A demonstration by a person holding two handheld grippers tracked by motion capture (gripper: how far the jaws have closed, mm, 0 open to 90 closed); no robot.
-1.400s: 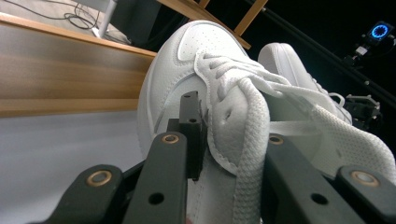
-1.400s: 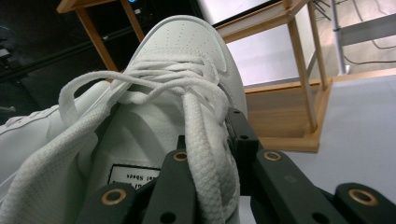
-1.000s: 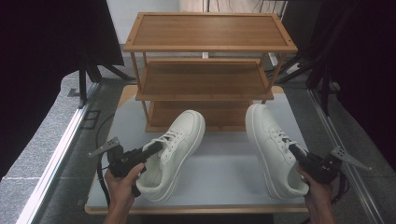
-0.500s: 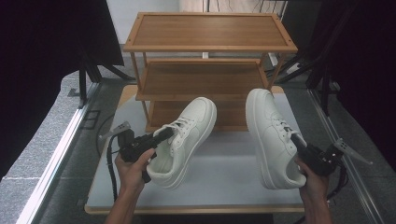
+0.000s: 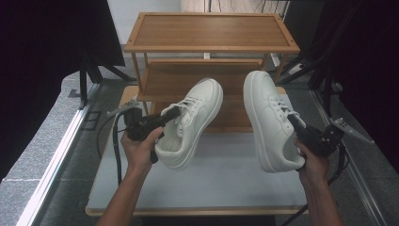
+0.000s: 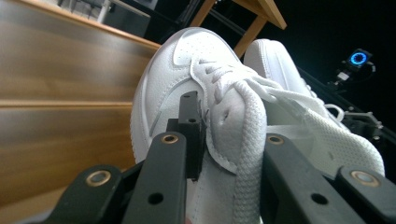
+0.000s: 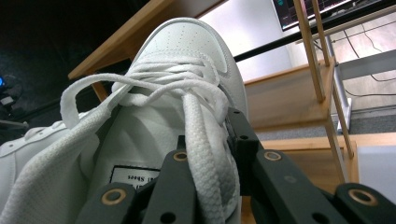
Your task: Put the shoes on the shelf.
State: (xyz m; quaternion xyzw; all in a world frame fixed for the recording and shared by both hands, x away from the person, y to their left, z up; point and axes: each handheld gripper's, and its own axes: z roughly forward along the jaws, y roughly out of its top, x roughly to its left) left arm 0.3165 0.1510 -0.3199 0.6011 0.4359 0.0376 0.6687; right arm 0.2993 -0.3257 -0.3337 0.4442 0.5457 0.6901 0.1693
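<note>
White left shoe is clamped in the left gripper; the right gripper clamps the right shoe, both above the table.

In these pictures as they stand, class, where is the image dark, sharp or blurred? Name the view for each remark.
High view: evenly lit table and rack, black corners at both sides. Left gripper view: the left shoe sharp, the near jaws and the rack boards soft. Right gripper view: the right shoe bright, dark at upper left, the near lace slightly soft.

You hold two white leather lace-up sneakers in the air, the left shoe clamped in your left gripper, the right shoe in your right gripper, toes pointing away.
</note>
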